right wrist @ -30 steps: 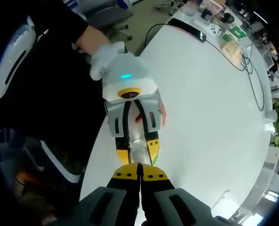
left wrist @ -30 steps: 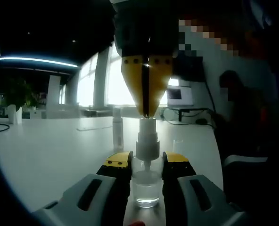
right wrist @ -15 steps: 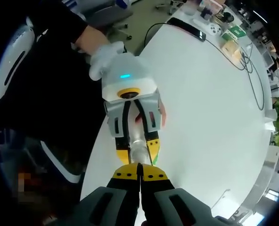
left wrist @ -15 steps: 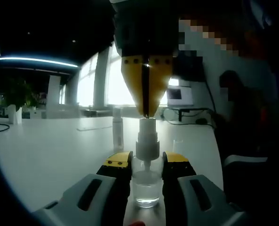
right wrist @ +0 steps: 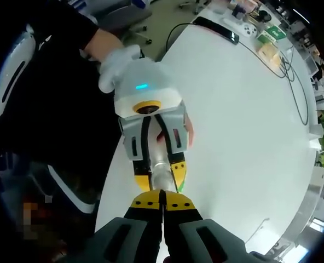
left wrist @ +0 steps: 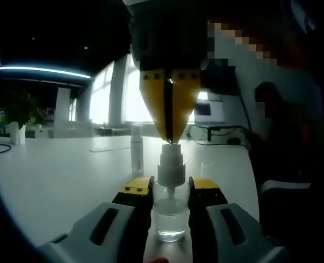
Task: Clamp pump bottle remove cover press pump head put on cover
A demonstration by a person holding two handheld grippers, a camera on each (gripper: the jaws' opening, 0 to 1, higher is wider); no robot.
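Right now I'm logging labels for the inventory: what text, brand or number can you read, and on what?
None can be read.
Pump bottle: clear, no label visible.
Green box at the far end of the table: print too small to read.
Monitor: blurred, nothing legible.

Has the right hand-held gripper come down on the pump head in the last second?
Yes. The right hand-held gripper has come down slightly onto the pump head, against the steady bottle.
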